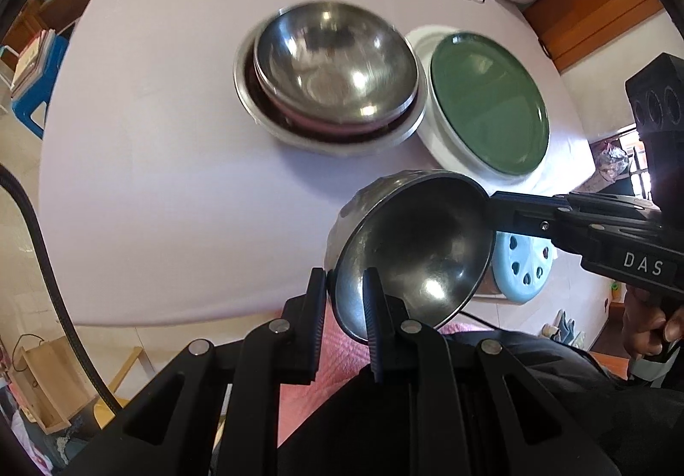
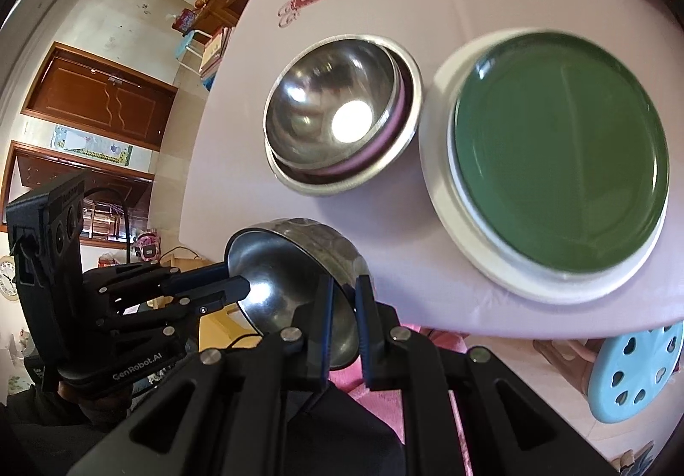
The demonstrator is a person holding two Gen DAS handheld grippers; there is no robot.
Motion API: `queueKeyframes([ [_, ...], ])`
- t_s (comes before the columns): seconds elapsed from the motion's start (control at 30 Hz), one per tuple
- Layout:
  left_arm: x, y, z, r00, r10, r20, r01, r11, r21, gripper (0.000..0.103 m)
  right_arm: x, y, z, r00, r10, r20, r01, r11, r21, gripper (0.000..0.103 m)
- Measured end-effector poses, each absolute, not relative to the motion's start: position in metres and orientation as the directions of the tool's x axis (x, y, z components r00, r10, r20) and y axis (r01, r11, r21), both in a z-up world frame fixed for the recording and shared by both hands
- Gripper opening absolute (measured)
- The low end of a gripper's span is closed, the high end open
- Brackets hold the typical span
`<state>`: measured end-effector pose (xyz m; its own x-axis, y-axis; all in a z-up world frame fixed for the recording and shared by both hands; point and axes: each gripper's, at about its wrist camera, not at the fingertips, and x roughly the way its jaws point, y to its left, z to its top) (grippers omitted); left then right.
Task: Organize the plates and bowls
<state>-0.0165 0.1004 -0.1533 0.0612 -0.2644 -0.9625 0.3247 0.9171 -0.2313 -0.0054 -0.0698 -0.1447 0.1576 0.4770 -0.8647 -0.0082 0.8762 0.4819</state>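
Left tongs (image 1: 344, 296) and right tongs (image 2: 344, 305) both clamp one steel bowl's (image 1: 410, 245) rim, tilted above bench (image 1: 171, 176) edge. Bodies read "DAS", "GenRobot.AI".

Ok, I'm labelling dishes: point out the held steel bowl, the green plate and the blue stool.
held steel bowl (image 1: 410, 245), left wrist view, inner wall
green plate (image 2: 560, 151), right wrist view, flat centre
blue stool (image 2: 637, 373), right wrist view, seat top

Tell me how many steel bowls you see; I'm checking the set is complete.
3. One small bowl is tilted, clamped at its rim by both grippers. One tops the stack on the table, over a pink layer, and a wide one is underneath. More may be hidden.
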Motion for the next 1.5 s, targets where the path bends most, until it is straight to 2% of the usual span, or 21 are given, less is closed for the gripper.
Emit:
queueKeyframes([
  [0.4,0.022,0.116,-0.127,0.121,-0.273,-0.954,0.315,0.922,-0.224,0.015,0.035,-0.064,-0.117,0.209,0.474,-0.855,-0.050,0.879,0.475,0.010],
  [0.8,0.070,0.117,-0.115,0.165,-0.309,-0.937,0.265,0.929,-0.260,0.015,0.080,-0.072,-0.113,0.242,0.482,-0.842,-0.031,0.871,0.490,0.008],
  [1.5,0.117,0.107,-0.141,0.148,-0.306,-0.940,0.207,0.939,-0.273,0.015,0.113,-0.074,-0.134,0.220,0.450,-0.866,0.021,0.885,0.465,0.008],
])
